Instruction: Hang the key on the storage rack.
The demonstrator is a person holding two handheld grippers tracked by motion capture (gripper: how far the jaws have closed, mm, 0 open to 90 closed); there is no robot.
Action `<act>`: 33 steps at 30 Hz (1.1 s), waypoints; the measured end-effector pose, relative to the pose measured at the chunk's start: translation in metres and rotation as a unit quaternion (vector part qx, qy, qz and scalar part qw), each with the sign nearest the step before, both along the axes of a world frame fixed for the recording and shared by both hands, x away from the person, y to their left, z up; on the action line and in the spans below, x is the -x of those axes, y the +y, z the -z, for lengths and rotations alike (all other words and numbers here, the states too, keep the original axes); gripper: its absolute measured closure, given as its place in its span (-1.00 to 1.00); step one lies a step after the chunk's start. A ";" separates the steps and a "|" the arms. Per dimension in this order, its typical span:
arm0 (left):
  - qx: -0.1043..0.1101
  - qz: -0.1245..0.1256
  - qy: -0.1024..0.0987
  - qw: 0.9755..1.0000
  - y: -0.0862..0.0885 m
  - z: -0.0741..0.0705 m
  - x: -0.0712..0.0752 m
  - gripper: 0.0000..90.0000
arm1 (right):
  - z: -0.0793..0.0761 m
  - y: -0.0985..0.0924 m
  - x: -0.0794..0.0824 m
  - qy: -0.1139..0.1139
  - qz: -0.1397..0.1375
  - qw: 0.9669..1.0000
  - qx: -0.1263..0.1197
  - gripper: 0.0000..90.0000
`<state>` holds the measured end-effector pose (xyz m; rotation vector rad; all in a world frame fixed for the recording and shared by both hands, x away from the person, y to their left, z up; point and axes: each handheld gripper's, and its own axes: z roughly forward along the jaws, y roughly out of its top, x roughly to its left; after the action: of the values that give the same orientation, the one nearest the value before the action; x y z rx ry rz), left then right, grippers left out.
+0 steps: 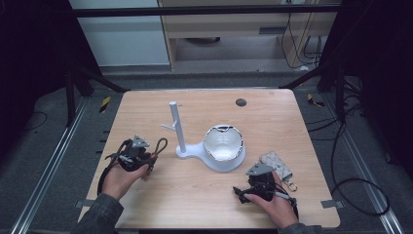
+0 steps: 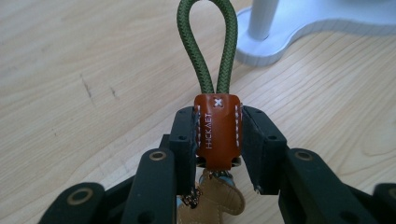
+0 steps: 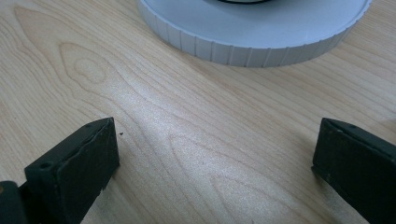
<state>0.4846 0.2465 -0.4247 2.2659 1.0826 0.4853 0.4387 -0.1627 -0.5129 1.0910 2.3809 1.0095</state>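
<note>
My left gripper point(image 1: 151, 158) point(image 2: 217, 135) is shut on a key strap: its jaws pinch the brown leather tab point(image 2: 217, 133), and the green cord loop point(image 2: 208, 44) point(image 1: 161, 145) sticks out ahead toward the white stand. The white stand point(image 1: 178, 127) has an upright post with a side peg, and its base point(image 2: 299, 32) joins a round ribbed dish point(image 3: 252, 35). A white bowl point(image 1: 223, 143) sits in that dish. My right gripper point(image 1: 238, 191) point(image 3: 215, 158) hovers low over bare wood just short of the dish, jaws wide apart and empty.
A quilted beige pouch point(image 1: 276, 164) with a metal clasp lies right of my right hand. A dark round hole point(image 1: 240, 102) marks the table's far side. The wooden table point(image 1: 272, 122) ends close behind both hands; dark floor and cables surround it.
</note>
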 end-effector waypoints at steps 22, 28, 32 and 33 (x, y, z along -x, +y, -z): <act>0.075 0.029 -0.098 0.992 -0.011 -0.034 0.052 0.47 | 0.000 0.000 0.001 -0.001 -0.001 1.000 0.000 -0.99; 0.089 0.037 -0.115 0.989 -0.016 -0.042 0.062 0.47 | 0.000 0.000 0.001 -0.001 -0.001 1.000 0.000 -0.99; 0.096 0.039 -0.124 0.987 -0.020 -0.046 0.064 0.47 | 0.000 0.000 0.001 -0.001 -0.001 1.000 0.001 -0.99; 0.095 0.040 -0.125 0.987 -0.020 -0.047 0.065 0.47 | 0.000 0.000 0.001 -0.001 -0.001 1.000 0.000 -0.99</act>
<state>0.4199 0.2260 -0.3773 2.0115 0.8692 0.5881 0.4378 -0.1630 -0.5130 1.0860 2.3811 1.0099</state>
